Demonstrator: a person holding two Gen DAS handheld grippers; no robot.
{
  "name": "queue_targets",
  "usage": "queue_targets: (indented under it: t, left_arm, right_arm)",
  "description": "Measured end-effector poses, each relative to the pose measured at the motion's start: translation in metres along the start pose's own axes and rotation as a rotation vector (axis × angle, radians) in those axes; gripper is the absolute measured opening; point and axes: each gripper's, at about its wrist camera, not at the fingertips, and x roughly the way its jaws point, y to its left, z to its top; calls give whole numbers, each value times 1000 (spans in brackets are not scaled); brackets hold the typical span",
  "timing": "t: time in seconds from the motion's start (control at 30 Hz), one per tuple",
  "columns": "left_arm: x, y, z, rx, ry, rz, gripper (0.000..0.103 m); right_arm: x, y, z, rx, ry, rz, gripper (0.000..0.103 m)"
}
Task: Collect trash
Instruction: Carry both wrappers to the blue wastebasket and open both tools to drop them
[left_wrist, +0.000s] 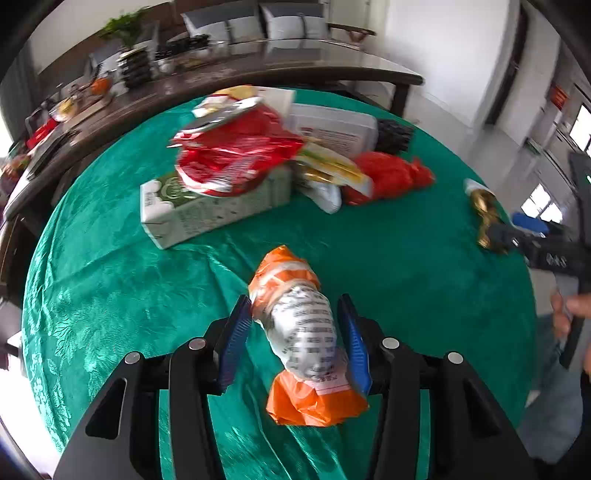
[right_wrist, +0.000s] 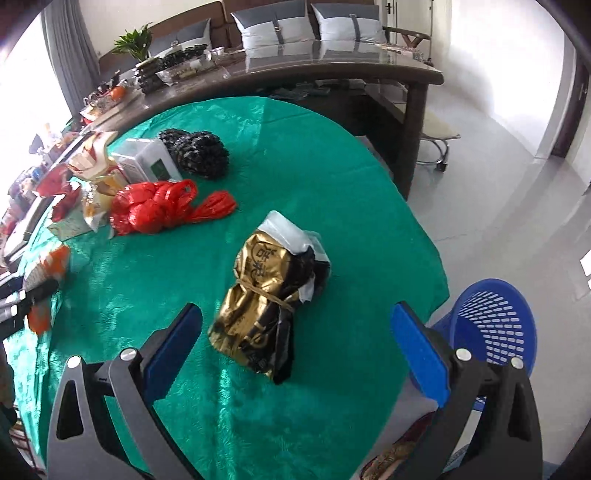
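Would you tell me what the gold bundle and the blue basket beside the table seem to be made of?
Gold bundle: apparently metallised foil packaging, glossy and creased, with sharp highlights, tied round with a tan band. Blue basket: most likely moulded plastic, uniform colour, with regular slotted holes in its wall.

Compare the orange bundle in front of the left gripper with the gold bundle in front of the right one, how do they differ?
The orange bundle is orange plastic with a white printed band; the gold bundle is shiny gold and black, tied with string. The left gripper brackets the orange one closely; the right gripper is spread far wider than the gold one. Both lie on the green tablecloth, ungrasped.
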Motion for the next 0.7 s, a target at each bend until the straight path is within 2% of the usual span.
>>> queue_targets:
  t: [0.07,0.1,0.13,0.2,0.3,0.43,0.53,0.57,0.6,0.63,0.67,0.7]
  left_arm:
    - [-7,-16,-5,60,-4,-3,75]
    - [-11,-21,-7,63,-19,3,91]
    - [-14,-22,-9,57,-35,6,93]
    - [-15,-16,-12,6,-28,-1,93]
    - [-19,-3,-21,-81,-25,-22,94]
    - [-16,-1,-17,-103,-31,-82,96]
    - [-6,-12,-6,-82,-26,-46,96]
    - [-3,-15,-3,-74,-19,-20,96]
    - [-2,-20,-1,-54,-15,8,91]
    - [-2,-24,-1,-29,-7,32,83]
    - [0,-28,-1,-6,6,51,78]
    - [3,-32,-2,17,27,59,65]
  right_arm:
    - [0,7,5,3,3,20,98]
    - [1,11,7,-8,7,15,98]
    - [2,15,9,-18,12,11,98]
    - [10,18,14,-23,38,19,98]
    - [9,16,17,-37,64,3,90]
    - [-2,12,16,-48,71,10,88]
    - [-1,17,21,-60,84,30,88]
    - [1,17,22,-57,91,37,85]
    - [5,17,24,-52,100,36,76]
    - [8,16,25,-45,109,33,71]
    - [10,13,26,-31,117,41,60]
    - [11,11,26,-27,123,54,46]
